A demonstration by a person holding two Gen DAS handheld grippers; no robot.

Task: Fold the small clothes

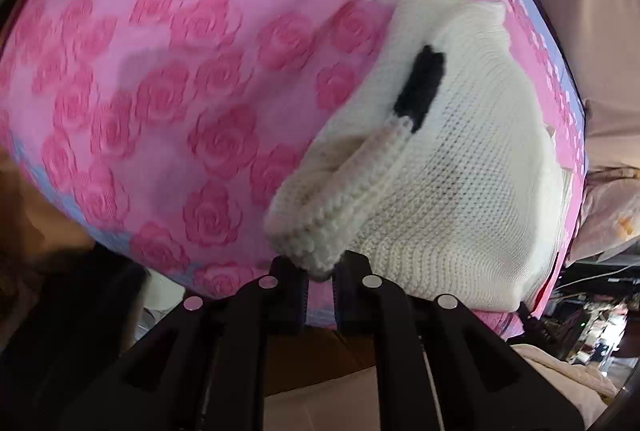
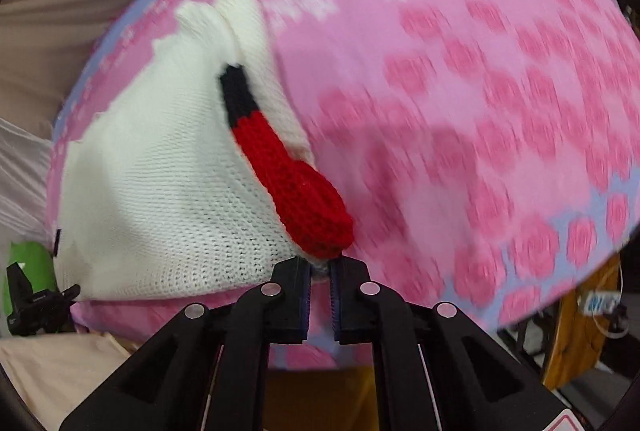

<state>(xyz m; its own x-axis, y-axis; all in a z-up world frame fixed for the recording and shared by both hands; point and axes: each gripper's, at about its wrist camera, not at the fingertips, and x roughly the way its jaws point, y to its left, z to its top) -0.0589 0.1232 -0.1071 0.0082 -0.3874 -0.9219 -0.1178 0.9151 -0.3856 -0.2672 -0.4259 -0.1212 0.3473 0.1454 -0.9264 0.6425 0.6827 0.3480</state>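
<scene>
A small cream knitted garment (image 1: 460,183) lies on a pink rose-print cloth (image 1: 160,91). It has a black patch (image 1: 422,87). My left gripper (image 1: 320,277) is shut on its ribbed cream edge (image 1: 320,227) at the near side. In the right wrist view the same garment (image 2: 160,199) shows a red and black knitted trim (image 2: 288,175). My right gripper (image 2: 320,271) is shut on the garment's corner just below the red trim's end. The pink cloth (image 2: 480,111) is blurred there.
The pink cloth's lilac border (image 2: 600,215) marks the surface edge. Beige fabric (image 2: 60,31) lies beyond the far side. A green object (image 2: 28,263) and a black clamp (image 2: 32,303) sit at the left. A wooden stand (image 2: 580,319) and clutter are at the right.
</scene>
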